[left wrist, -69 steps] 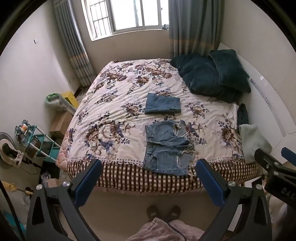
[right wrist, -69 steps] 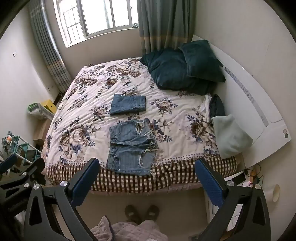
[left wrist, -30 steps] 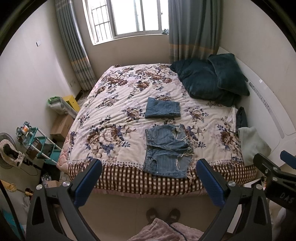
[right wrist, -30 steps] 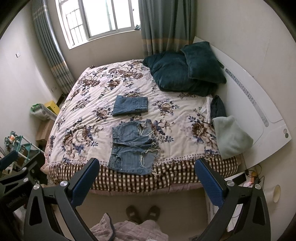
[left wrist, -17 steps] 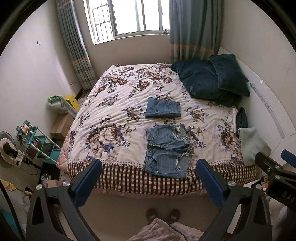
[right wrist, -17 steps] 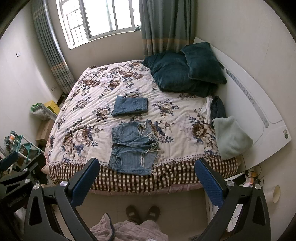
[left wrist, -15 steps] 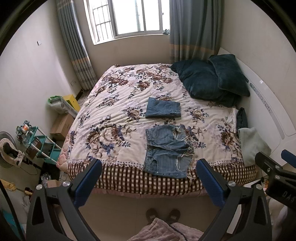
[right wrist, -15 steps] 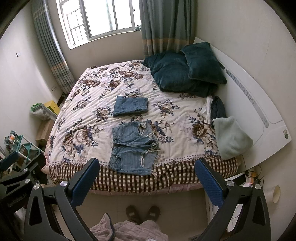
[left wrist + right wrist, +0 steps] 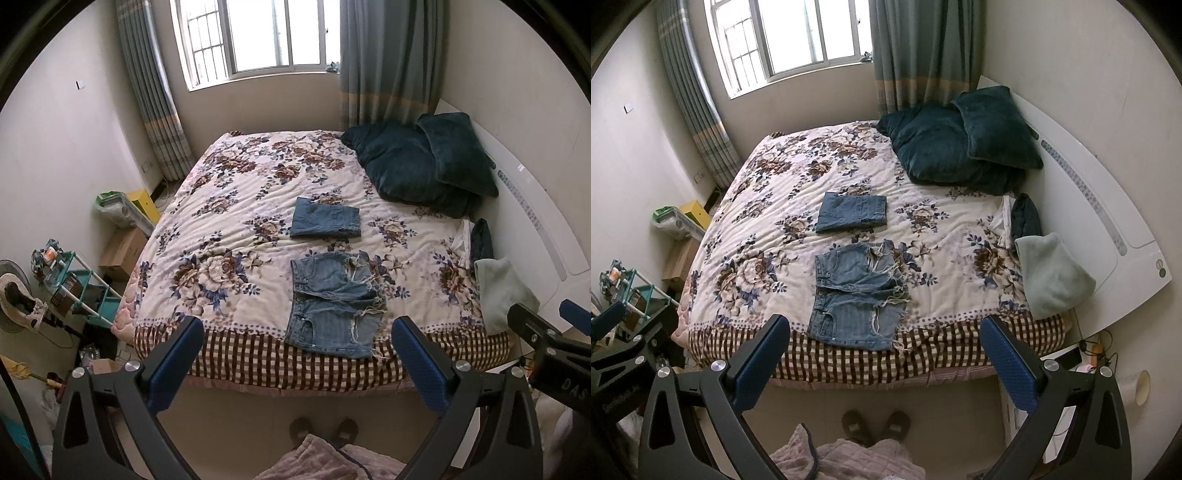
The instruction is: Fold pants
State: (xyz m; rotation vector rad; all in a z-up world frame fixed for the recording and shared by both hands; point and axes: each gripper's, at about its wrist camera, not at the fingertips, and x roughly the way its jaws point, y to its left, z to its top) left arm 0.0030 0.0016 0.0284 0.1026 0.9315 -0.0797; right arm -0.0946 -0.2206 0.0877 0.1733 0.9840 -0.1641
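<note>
Hovering above the floor, my left gripper (image 9: 295, 363) and right gripper (image 9: 884, 360) both spread wide, holding nothing; shorts (image 9: 332, 302) lie flat at the bed (image 9: 221, 258) edge; folded denim (image 9: 325, 221), probably another pair, just beyond.

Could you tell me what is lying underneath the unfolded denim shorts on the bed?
The unfolded denim shorts lie flat on the floral quilt, their lower edge over its checked border. Anything beneath them is hidden.

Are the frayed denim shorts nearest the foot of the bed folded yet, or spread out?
Spread out. The frayed denim shorts lie flat, with waistband, both leg openings and frayed hems showing, unlike the compact folded denim rectangle beyond them.
</note>
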